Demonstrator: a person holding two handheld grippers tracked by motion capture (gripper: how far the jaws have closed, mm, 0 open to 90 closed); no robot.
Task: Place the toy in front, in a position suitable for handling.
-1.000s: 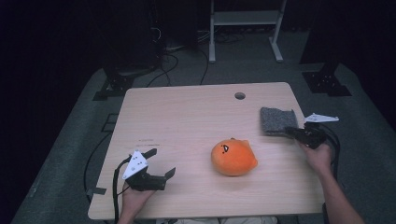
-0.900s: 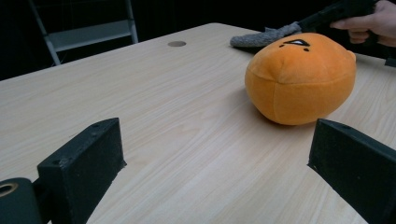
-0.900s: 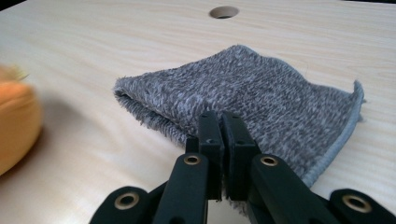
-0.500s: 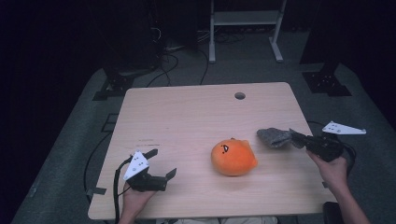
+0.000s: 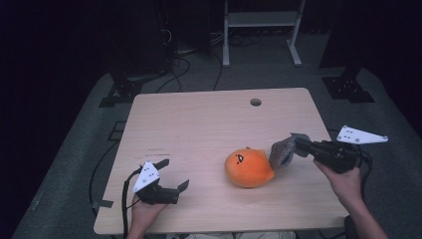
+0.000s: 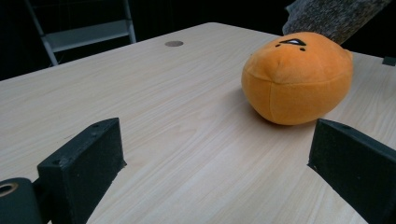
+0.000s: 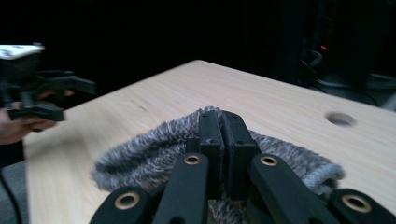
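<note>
Dark room all around the pale wooden table [image 5: 199, 129], right gripper [image 5: 301, 146] pinching the grey furry cloth [image 5: 282, 152], half-hidden behind its jaws, beside the orange plush [image 5: 248, 168]; left gripper [image 5: 171, 175] spread wide.

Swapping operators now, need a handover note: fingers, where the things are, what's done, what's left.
Right gripper: shut on the grey furry cloth patch, lifted off the light wooden table, hanging just right of the orange round plush toy.
Left gripper: open, holding nothing, low over the table's near left edge, its fingers pointing at the plush.
Plush sits on the table, right of centre, untouched.
Done: cloth picked up.
Left: probably laying the cloth over or by the plush; not yet released.
</note>
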